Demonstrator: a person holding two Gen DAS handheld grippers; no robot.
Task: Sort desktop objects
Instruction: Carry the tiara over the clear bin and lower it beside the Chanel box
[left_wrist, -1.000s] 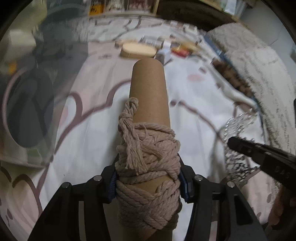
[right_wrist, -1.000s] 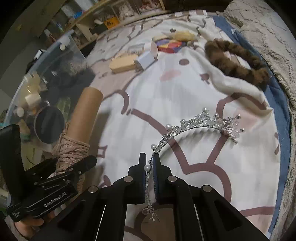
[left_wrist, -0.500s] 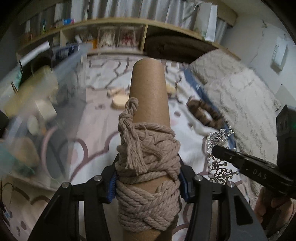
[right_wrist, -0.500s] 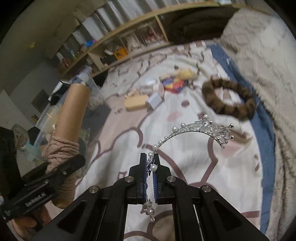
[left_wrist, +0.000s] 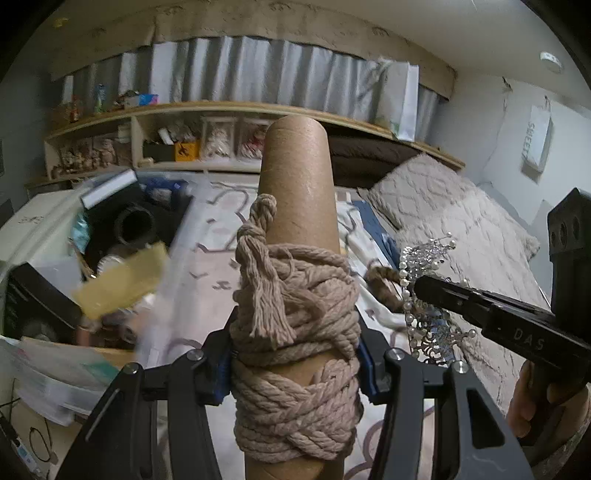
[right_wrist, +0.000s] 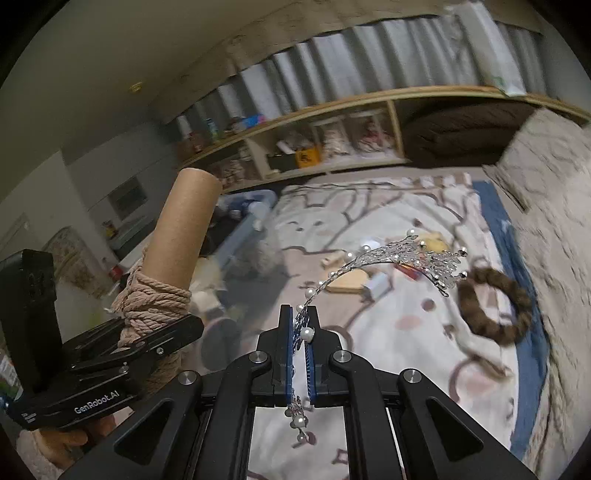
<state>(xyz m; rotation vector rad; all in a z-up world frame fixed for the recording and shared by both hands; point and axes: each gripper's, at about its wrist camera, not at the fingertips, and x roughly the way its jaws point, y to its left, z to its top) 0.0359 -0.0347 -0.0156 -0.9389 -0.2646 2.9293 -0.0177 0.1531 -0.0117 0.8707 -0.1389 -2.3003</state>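
My left gripper (left_wrist: 295, 350) is shut on a brown cardboard tube (left_wrist: 297, 177) wound with beige rope (left_wrist: 295, 325), held up in the air and pointing away. The same tube (right_wrist: 181, 236) shows at the left of the right wrist view, with the left gripper (right_wrist: 147, 339) clamped on the rope. My right gripper (right_wrist: 302, 332) is shut on one end of a silver pearl tiara (right_wrist: 406, 258), which arcs up and to the right above the bed. That tiara (left_wrist: 424, 288) and the right gripper (left_wrist: 419, 286) appear at the right of the left wrist view.
A patterned bedspread (right_wrist: 406, 332) carries a brown braided hair ring (right_wrist: 495, 306), a round wooden piece (right_wrist: 351, 282) and small boxes. A clear storage bin (left_wrist: 122, 236) full of items stands left of the bed. Wooden shelves (left_wrist: 221, 140) run along the far wall; a textured blanket (left_wrist: 461, 229) lies right.
Both grippers have risen with their loads and tilted upward, so shelves and wall now fill the upper views. The tube and tiara stay gripped as before.
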